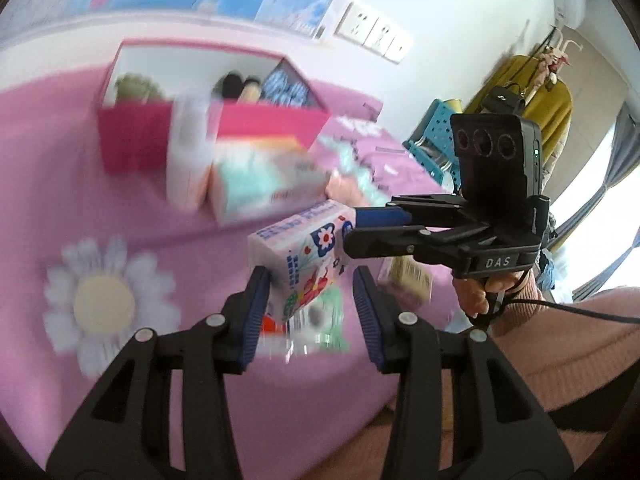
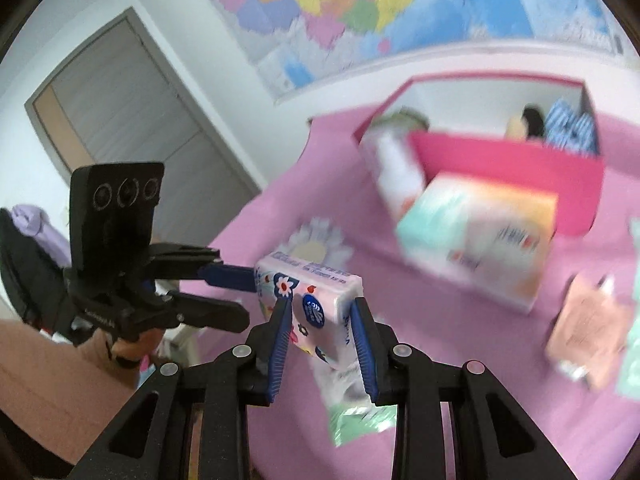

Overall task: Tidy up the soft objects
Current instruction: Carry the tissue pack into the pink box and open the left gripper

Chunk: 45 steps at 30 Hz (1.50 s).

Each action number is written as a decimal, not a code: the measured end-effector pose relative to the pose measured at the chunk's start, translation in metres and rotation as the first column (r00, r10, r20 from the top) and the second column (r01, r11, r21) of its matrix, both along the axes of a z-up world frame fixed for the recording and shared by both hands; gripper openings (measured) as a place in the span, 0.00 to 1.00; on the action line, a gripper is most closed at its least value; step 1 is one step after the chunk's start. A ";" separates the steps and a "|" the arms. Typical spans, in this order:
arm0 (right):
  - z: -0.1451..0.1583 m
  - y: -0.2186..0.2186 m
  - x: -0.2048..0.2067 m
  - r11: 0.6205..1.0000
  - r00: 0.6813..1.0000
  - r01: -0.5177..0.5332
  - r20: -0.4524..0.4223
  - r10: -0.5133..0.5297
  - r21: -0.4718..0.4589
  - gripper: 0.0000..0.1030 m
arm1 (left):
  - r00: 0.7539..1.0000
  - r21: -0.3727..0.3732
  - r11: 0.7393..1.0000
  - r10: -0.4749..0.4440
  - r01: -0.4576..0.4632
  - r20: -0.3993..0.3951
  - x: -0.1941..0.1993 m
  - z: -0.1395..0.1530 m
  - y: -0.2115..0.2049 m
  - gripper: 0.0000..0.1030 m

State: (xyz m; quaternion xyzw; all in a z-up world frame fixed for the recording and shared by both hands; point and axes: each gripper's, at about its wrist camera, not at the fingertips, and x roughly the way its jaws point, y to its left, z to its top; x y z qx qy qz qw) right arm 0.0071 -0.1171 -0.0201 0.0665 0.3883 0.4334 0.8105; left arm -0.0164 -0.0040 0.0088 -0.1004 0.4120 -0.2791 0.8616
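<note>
Small pink flower-printed tissue pack [image 2: 310, 308] held above pink cloth-covered table [image 1: 60, 184]. Right gripper [image 2: 322, 334] fingers clamped on one end; left gripper [image 1: 310, 304] fingers clamped on other end. Pink open box [image 1: 140, 144] behind.

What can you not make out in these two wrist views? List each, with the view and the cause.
- Left wrist view: what lies in the pink box is motion-blurred and half hidden by its front wall.
- Right wrist view: print on the large tissue box is smeared by blur.
- Right wrist view: the green wrapper is partly covered by the tissue pack and blurred.
</note>
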 end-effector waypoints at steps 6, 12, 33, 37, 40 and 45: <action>0.031 -0.016 0.025 0.997 0.993 0.078 0.091 -0.080 0.027 0.30 | 0.996 0.048 0.999 -0.018 0.013 0.092 0.032 0.032 -0.014 0.44; 0.064 -0.030 0.059 0.989 0.978 0.127 0.156 -0.137 0.072 0.30 | 0.990 0.078 0.997 0.004 -0.015 0.141 0.076 0.057 -0.013 0.44; 0.041 -0.016 0.202 0.962 0.962 0.267 0.049 -0.269 0.052 0.30 | 0.989 0.105 0.984 0.145 -0.141 -0.036 0.231 0.022 0.015 0.44; 0.033 -0.015 0.219 0.953 0.953 0.300 0.020 -0.301 0.040 0.32 | 0.984 0.125 0.979 0.170 -0.162 -0.054 0.244 0.013 0.018 0.44; 0.028 -0.013 0.226 0.945 0.944 0.328 0.027 -0.328 0.019 0.37 | 0.978 0.129 0.973 0.202 -0.193 -0.057 0.249 0.010 0.019 0.44; 0.025 -0.017 0.219 0.939 0.938 0.344 0.040 -0.343 -0.001 0.39 | 0.972 0.147 0.961 0.237 -0.234 -0.001 0.239 0.018 0.024 0.44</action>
